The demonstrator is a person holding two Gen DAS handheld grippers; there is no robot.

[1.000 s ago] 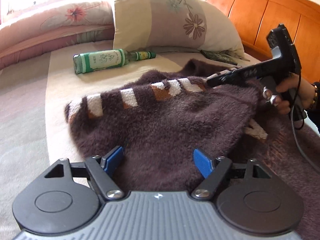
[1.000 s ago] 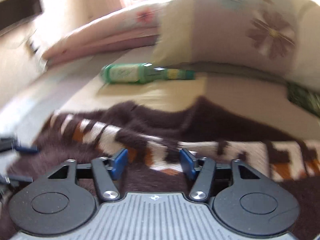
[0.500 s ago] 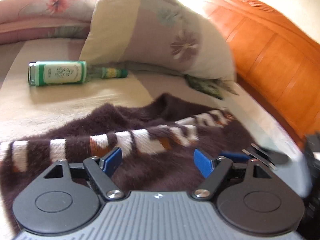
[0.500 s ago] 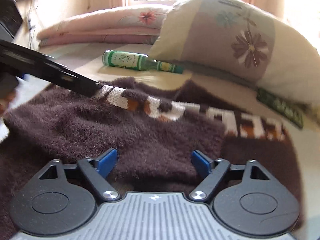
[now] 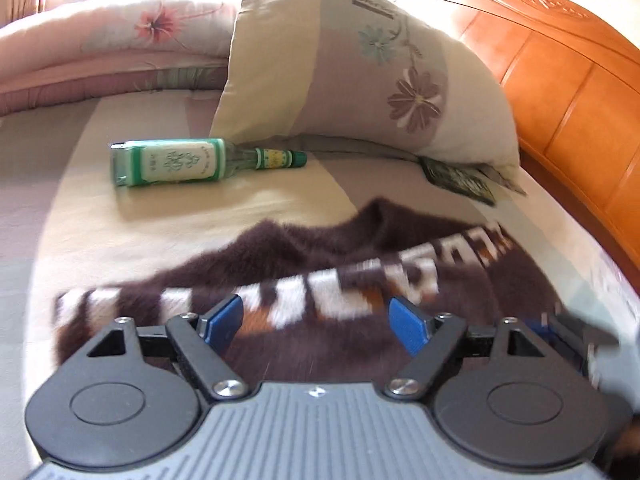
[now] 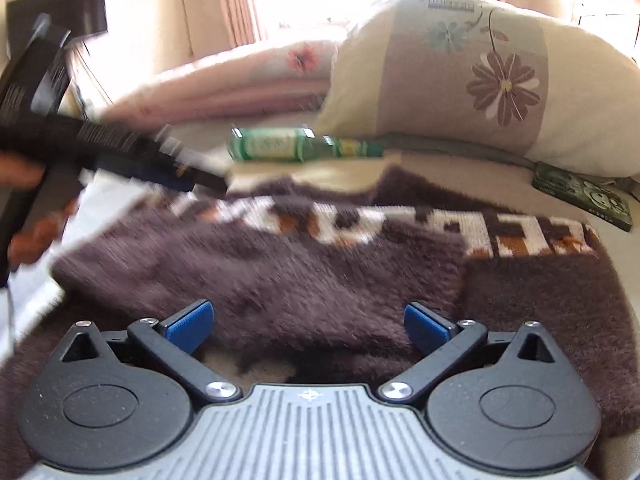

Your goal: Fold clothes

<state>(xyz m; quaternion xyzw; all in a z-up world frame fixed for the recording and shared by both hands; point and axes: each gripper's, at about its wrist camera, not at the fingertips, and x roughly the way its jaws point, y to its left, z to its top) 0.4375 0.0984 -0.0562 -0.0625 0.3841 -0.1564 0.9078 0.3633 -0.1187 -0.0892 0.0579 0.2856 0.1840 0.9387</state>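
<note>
Two claws are over the bed (image 5: 80, 220), and I see both wide open with nothing between their blue pads. My left claw (image 5: 316, 320) hangs just above the fuzzy brown sweater (image 5: 360, 248), over its band of white and orange blocks. My right claw (image 6: 308, 326) hangs over the plain brown part of the sweater (image 6: 320, 272), near its close edge. The sweater lies spread out on the bed, a bit bumpy. From the right camera, the left claw (image 6: 192, 176) looks blurry and reaches in at the sweater's far left edge, with a hand (image 6: 28, 208) on it. Behind the sweater a green glass bottle (image 5: 200, 162) lies on its side. A big flowered pillow (image 5: 360, 80) leans on the wooden headboard (image 5: 568, 100).
</note>
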